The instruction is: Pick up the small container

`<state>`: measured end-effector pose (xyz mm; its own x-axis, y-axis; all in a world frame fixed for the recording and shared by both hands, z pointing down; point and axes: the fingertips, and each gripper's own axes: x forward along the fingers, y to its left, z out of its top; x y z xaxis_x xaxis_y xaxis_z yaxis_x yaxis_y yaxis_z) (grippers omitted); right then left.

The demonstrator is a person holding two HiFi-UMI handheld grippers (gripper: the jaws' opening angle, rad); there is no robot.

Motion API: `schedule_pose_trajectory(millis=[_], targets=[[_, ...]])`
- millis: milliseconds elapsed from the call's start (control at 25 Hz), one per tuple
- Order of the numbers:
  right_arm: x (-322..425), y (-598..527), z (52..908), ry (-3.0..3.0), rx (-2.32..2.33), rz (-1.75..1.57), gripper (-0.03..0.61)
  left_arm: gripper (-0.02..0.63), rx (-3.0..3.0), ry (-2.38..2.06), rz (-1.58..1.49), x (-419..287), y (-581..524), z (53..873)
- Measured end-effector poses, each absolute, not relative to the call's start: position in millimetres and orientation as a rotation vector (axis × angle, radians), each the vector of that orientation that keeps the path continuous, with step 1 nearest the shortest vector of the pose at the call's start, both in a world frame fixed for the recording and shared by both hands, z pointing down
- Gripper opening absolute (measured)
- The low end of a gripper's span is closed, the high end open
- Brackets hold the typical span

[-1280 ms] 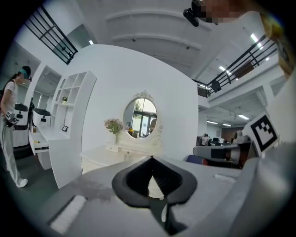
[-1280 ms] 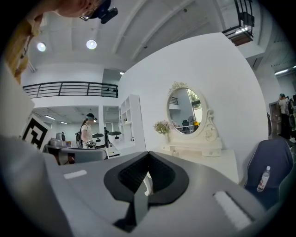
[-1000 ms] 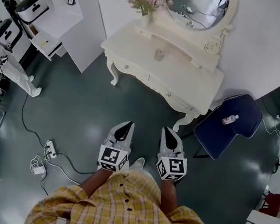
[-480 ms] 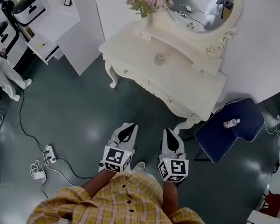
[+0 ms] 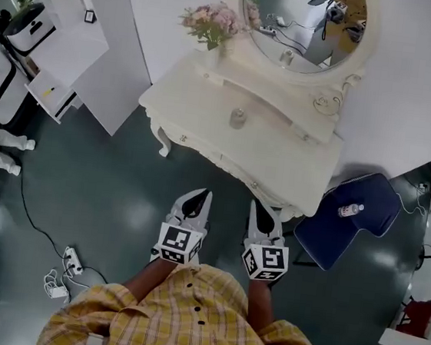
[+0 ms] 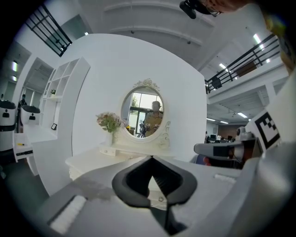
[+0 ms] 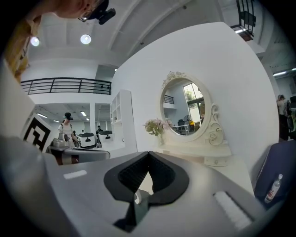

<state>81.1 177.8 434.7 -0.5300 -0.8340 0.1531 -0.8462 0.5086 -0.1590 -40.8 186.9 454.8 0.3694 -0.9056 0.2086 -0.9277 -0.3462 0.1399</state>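
Nearer now, dressing table [image 5: 279, 160] bears small container [image 5: 238, 118]; left claw [image 5: 201, 193], right claw [image 5: 260, 205] closed.

Glossy dark teal floor [image 5: 97, 193], reflecting ceiling light. Against the curved white wall [image 5: 420, 75], cream carved worktop [image 5: 208, 105] with oval framed mirror [image 5: 302, 19]. White open shelving unit [image 5: 60, 42] left, navy padded chair [image 5: 375, 198] right.
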Motion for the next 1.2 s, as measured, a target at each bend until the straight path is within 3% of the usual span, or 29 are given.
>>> schedule_pose_trajectory(millis=[480, 1200], targets=[[42.7, 52.2, 412.6, -2.601, 1.663, 0.342, 0.003, -0.002, 2.504, -1.479, 0.154, -75.5, 46.8, 433.5], [23.3, -33.7, 433.7, -2.461, 1.842, 0.398, 0.003, -0.002, 2.651, -1.233, 0.238, -85.7, -46.4, 452.5]])
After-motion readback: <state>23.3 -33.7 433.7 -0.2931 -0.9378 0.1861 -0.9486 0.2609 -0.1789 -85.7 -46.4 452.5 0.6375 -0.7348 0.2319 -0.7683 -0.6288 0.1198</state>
